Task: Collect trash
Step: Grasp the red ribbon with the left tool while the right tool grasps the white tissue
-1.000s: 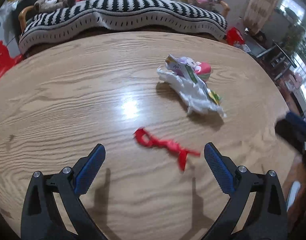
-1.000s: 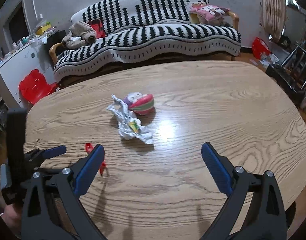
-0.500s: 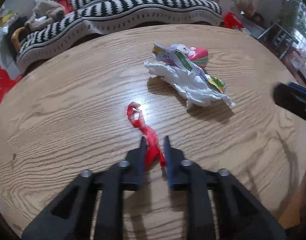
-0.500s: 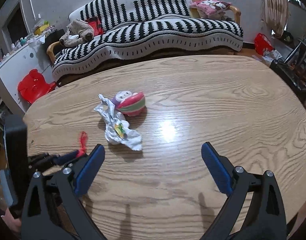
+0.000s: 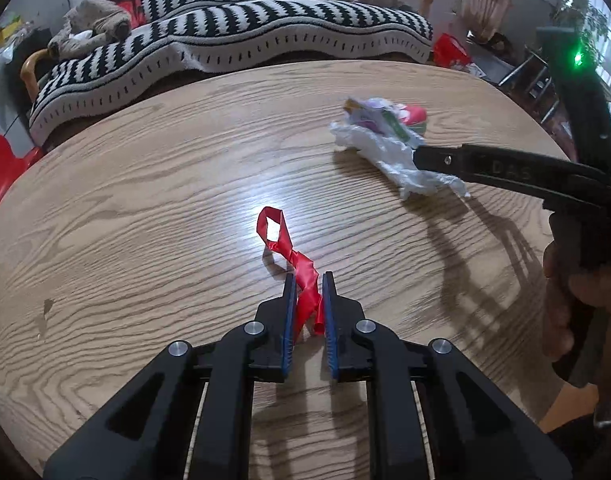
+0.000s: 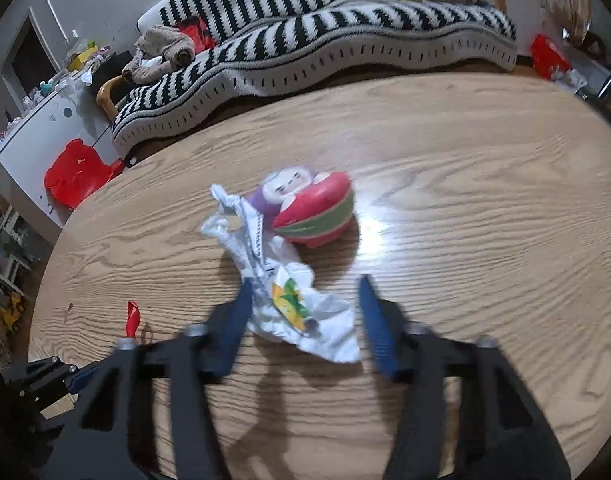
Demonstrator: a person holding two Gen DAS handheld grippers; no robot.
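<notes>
Left gripper (image 5: 307, 300) is pinching the near end of a red ribbon scrap (image 5: 295, 264), its jaws pressed together on the twisted strip; the ribbon's looped far end is lying on the wooden surface (image 5: 145, 208) just ahead. Right gripper (image 6: 303, 320) is hanging over a crumpled white wrapper (image 6: 301, 312), its jaws spread to either side of the wrapper's near end and not yet gripping it; motion blur is obscuring whether the pads are touching the paper. The wrapper is lying near the middle of the surface, its far end resting against a striped pink-and-green toy (image 6: 317, 216), which is sitting on the surface behind it.

Handling, as a judgement: both scraps are appearing very light and limp. The ribbon is looking thin and slick, so a hold across its bunched, twisted section is likely gripping better than one on the flat loop. The wrapper is looking soft and crushable, with no stiffness; its thick, crumpled middle is offering the surest purchase, whereas a loose corner may be tearing or slipping. Closing near the toy is risking dragging it along.
</notes>
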